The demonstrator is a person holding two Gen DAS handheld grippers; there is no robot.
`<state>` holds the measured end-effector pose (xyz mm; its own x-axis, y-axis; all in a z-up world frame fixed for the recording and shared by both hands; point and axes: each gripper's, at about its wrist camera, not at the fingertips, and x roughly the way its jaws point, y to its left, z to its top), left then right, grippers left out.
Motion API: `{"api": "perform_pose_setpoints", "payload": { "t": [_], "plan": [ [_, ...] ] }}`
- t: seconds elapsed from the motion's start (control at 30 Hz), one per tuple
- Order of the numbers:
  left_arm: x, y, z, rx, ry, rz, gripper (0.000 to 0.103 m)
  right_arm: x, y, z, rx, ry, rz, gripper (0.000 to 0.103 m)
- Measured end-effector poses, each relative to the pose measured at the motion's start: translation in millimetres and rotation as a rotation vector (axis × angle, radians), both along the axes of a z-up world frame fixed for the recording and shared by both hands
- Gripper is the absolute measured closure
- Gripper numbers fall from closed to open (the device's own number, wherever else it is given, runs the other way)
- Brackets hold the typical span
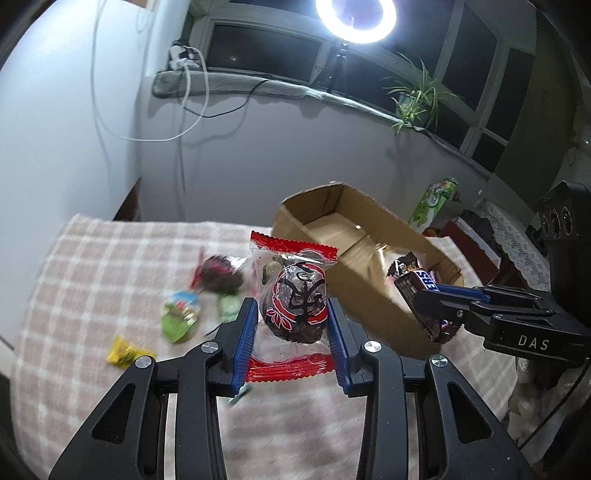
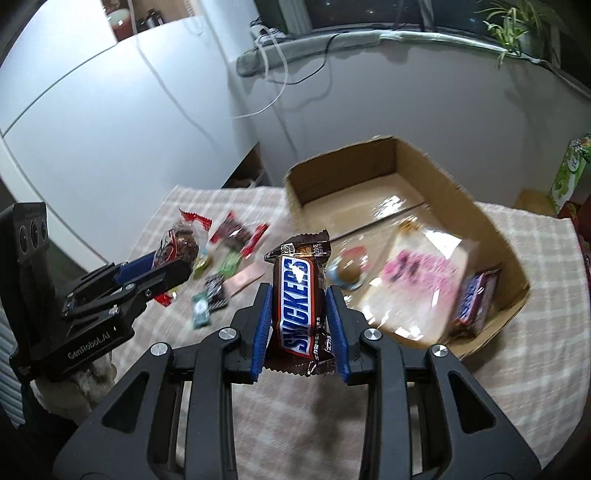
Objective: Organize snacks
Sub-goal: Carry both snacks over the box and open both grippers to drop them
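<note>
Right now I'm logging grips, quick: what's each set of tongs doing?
Left tongs: closed on the red-trimmed snack pack.
Right tongs: closed on the Snickers bar.

Ring light [image 1: 355, 16] glare, bkgd motion-blurred

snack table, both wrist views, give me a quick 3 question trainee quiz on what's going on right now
1. True or false: the left tongs are shut on a red-edged clear packet.
2. What do the right tongs hold? A) a green packet B) a Snickers bar C) nothing
3. Fill in: the big clear bag with pink print lies inside the ____.

Key: 1 true. 2 B. 3 cardboard box.
</note>
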<state>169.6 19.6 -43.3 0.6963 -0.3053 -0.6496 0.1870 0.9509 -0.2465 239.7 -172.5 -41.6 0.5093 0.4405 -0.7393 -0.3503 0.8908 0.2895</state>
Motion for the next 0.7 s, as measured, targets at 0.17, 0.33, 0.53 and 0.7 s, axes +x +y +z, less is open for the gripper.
{"api": "perform_pose_setpoints", "payload": {
  "t": [0.17,0.33,0.53,0.7],
  "plan": [
    [22.7,-19.5,3.6,0.0,-0.004,-0.023,0.067,25.7,-12.4,-0.6,-0.002,0.002,-0.027,0.072],
    [43.7,-37.0,3.5,0.001,-0.002,-0.043,0.067,48.0,-21.0,-5.0,-0.012,0.003,-0.043,0.072],
    [65.8,-53.5,1.0,0.011,0.004,-0.064,0.067,72.3,-25.5,-11.9,-0.019,0.01,-0.056,0.072],
    [81.8,-61.1,-2.8,0.012,0.014,-0.069,0.067,90.0,-26.3,-16.7,-0.021,0.018,-0.061,0.072]
  ]
}}
